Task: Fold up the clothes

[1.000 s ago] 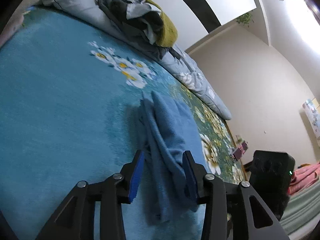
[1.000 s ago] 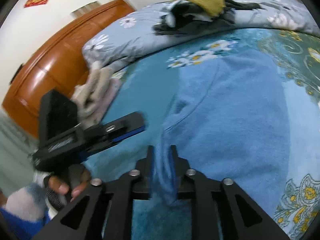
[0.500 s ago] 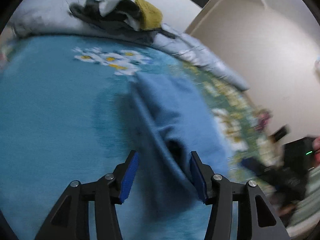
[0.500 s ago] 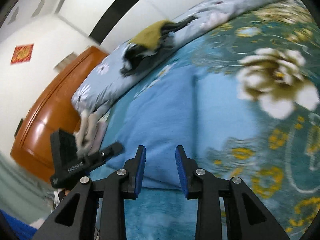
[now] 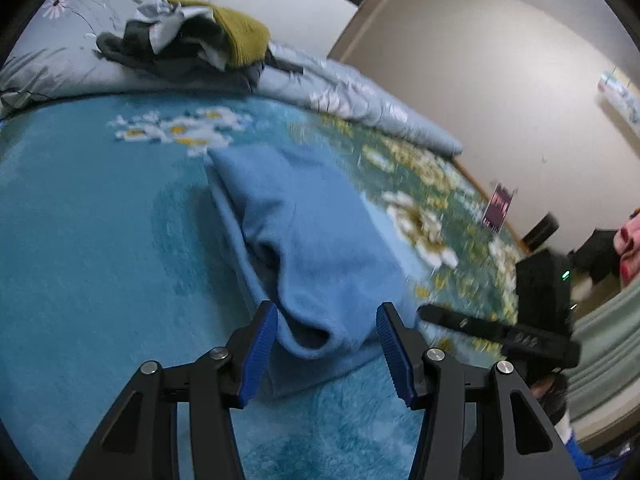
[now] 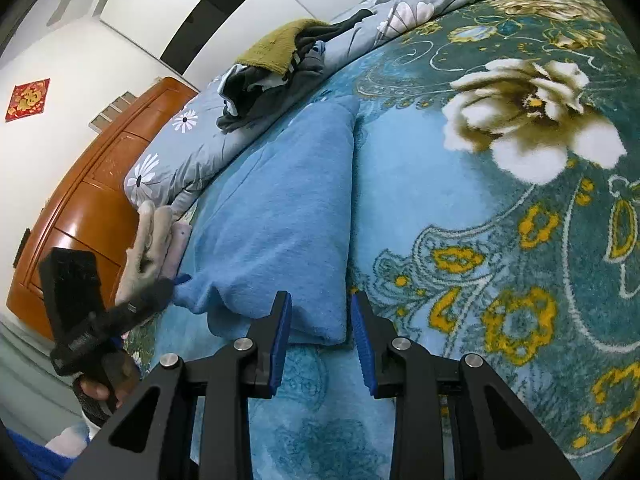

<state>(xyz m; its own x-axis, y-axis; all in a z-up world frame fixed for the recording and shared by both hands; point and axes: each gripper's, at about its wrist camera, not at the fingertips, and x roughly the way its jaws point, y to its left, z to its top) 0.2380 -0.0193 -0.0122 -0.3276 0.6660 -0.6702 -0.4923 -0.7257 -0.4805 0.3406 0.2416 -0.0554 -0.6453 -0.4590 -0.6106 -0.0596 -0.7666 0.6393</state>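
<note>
We have the light blue garment [image 5: 304, 240] lying folded lengthwise on the teal flowered blanket [image 5: 88, 240], its near hem close to the blanket's near edge and its long axis running straight away from us toward the grey quilt [image 5: 352, 100] and the pile of unfolded clothes [image 5: 192, 36] at the far edge. Our left gripper [image 5: 326, 344] hangs with its jaws apart, clamped on nothing, and the rumpled near-left corner of the hem sits right between its blue pads [image 5: 260, 354]. Our right gripper [image 6: 318, 336] is likewise parted and empty, its jaws straddling the near-right corner of that same hem (we cannot tell whether either gripper touches the cloth). So the garment lies dead ahead of both, one corner each, neither hand clearly nearer. We judge the next fold goes along that long axis: pinch both near corners and carry the hem away toward the far end.
</note>
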